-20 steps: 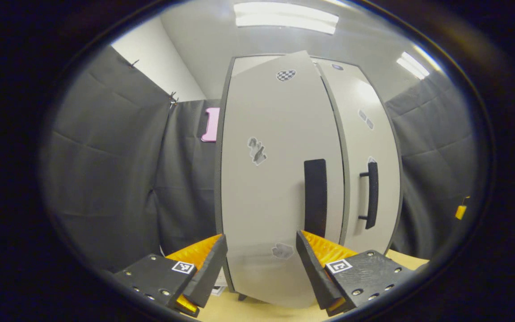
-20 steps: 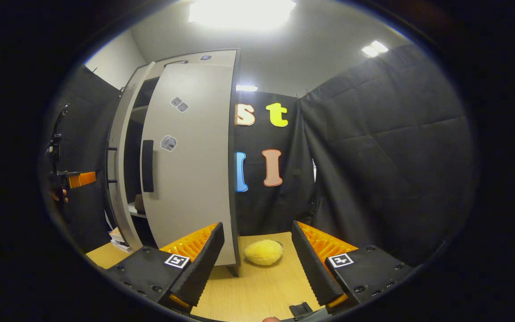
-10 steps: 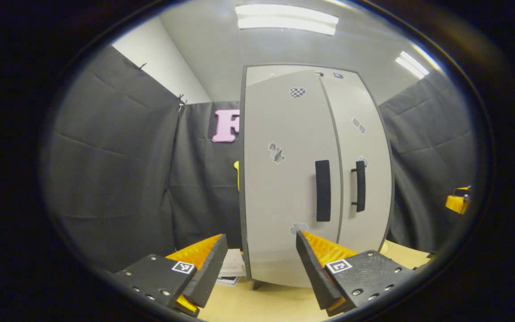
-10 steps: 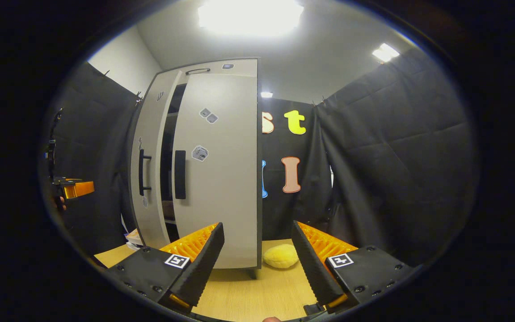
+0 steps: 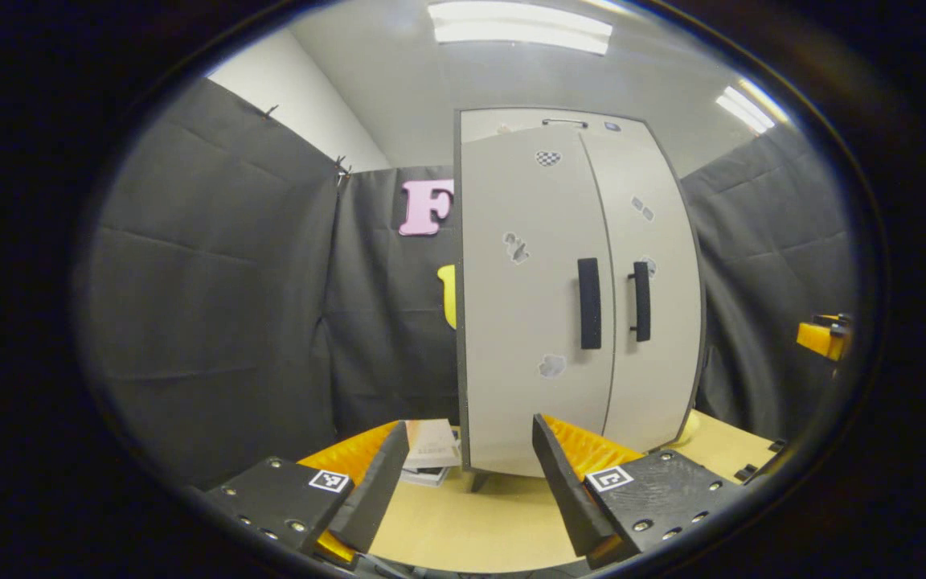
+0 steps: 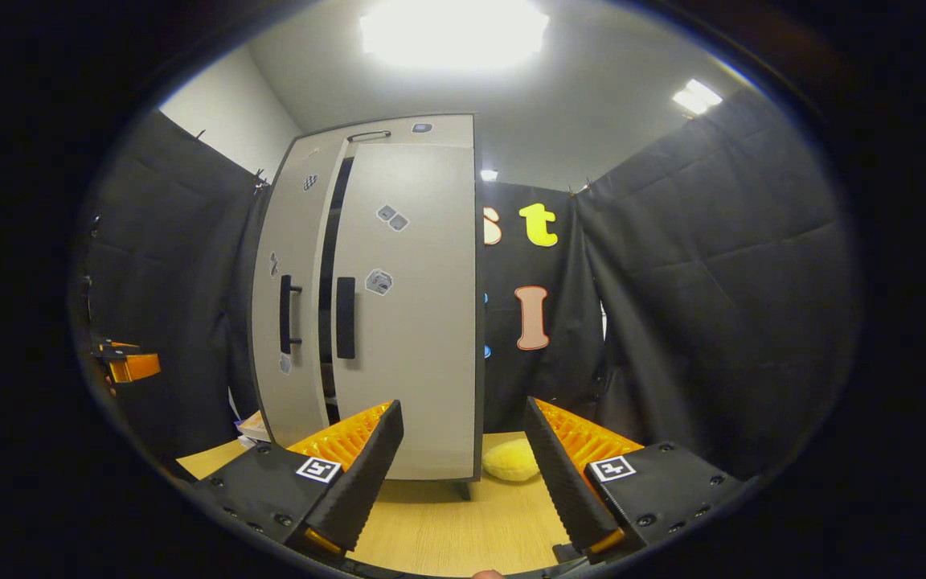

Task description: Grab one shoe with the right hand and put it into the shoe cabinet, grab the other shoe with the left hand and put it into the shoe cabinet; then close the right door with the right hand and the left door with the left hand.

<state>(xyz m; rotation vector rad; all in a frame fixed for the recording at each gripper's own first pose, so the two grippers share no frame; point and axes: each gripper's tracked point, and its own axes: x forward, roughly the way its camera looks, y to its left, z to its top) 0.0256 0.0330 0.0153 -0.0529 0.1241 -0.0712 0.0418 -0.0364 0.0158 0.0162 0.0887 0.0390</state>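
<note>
The pale grey shoe cabinet (image 5: 543, 322) stands on the wooden table, and its two doors meet at the middle with black handles (image 5: 589, 303) side by side. In the right gripper view a narrow dark slit (image 6: 333, 265) runs between the left door (image 6: 290, 241) and the right door (image 6: 415, 338). The doors hide the cabinet's inside. My left gripper (image 5: 463, 482) is open and empty, a short way in front of the left door. My right gripper (image 6: 463, 474) is open and empty before the right door. Each gripper appears small at the edge of the other's view: right gripper (image 5: 821, 338), left gripper (image 6: 129, 366).
A yellow fluffy object (image 6: 511, 460) lies on the table (image 6: 447, 523) by the cabinet's right foot. A stack of books or papers (image 5: 429, 454) sits at the cabinet's left foot. Black cloth walls close in on both sides.
The left door has swung shut and the right door has swung nearly shut. Both grippers have backed away from the cabinet and stay open.
</note>
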